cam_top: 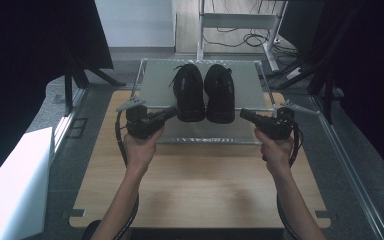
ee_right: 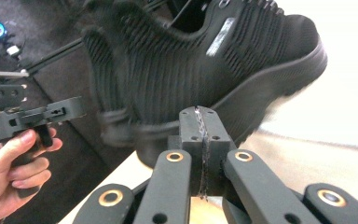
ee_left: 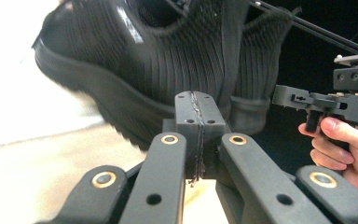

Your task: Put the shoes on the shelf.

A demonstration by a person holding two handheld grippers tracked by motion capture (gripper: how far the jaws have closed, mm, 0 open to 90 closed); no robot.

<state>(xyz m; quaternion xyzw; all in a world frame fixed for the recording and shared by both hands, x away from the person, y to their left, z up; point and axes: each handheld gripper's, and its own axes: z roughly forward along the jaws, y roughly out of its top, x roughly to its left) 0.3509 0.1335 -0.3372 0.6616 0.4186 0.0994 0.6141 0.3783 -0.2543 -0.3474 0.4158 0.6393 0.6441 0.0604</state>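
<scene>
Two black shoes stand side by side on a grey tray [cam_top: 155, 87] at the far edge of the desk [cam_top: 200, 185]. The left shoe [cam_top: 188, 92] and right shoe [cam_top: 220, 92] are touching or nearly so, each upright on its sole. Their long axes run parallel, from the tray's near edge toward its far edge. Toes appear to point toward the near edge and the open collars with laces lie farther back, though the dark picture leaves this uncertain.

The left gripper [cam_top: 170, 112] is just beside the near outer corner of the left shoe. The right gripper [cam_top: 244, 114] mirrors it at the right shoe. Both pairs of jaws are fully closed, pads pressed together with nothing between them; each gripper view shows the closed tips just short of a shoe's knit side wall.

Judgement: the closed jaws serve as blunt pushers, not clamps. Flanking the pair from both outer sides suits squeezing the shoes together or squaring them on the tray. Contact with either shoe cannot be confirmed.
</scene>
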